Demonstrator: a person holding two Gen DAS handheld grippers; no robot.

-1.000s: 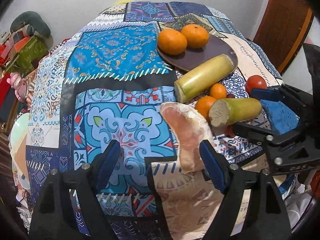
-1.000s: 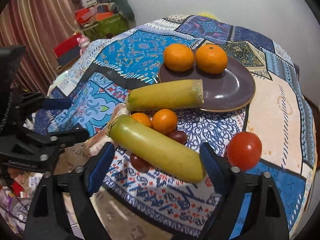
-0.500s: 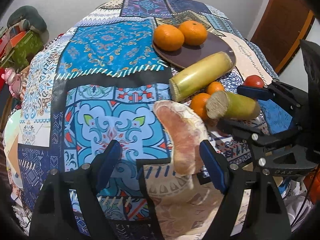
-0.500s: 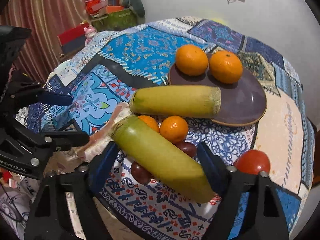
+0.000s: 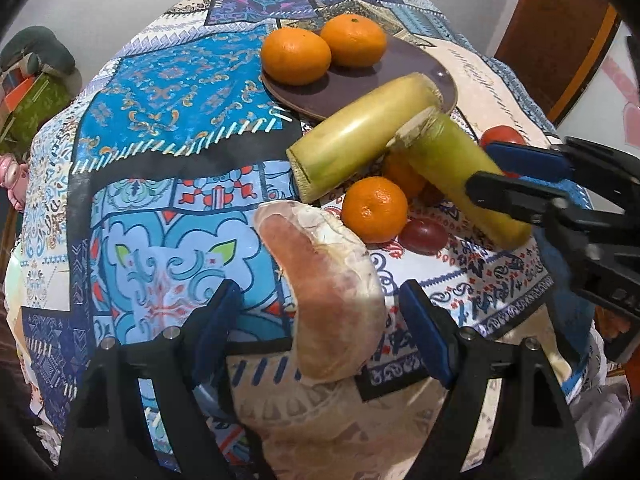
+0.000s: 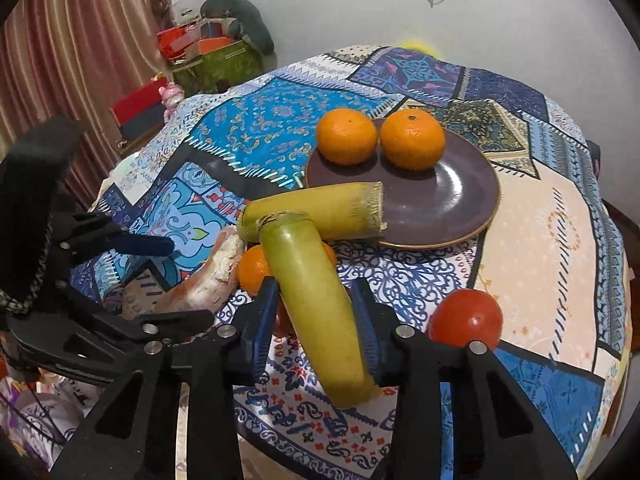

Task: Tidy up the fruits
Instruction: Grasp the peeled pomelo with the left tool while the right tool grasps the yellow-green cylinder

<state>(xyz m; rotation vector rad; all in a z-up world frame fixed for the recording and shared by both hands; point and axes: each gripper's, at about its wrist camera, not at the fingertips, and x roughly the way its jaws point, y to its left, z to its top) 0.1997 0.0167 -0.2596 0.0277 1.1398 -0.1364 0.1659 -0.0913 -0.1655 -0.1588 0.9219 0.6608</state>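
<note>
My right gripper is shut on a green sugarcane piece, also in the left wrist view; its far end rests against a second yellow-green cane piece lying on the rim of the brown plate. Two oranges sit on the plate. My left gripper is open around a pink pomelo segment. Small oranges, a dark grape and a red tomato lie on the patterned cloth.
The round table has a blue patchwork cloth. Its front edge drops off just below both grippers. Boxes and a cushion stand by the curtain at left. A wooden door is at right.
My right gripper has closed on the green cane piece and swung its far end up against the other cane. My left gripper has moved forward around the pomelo segment.
</note>
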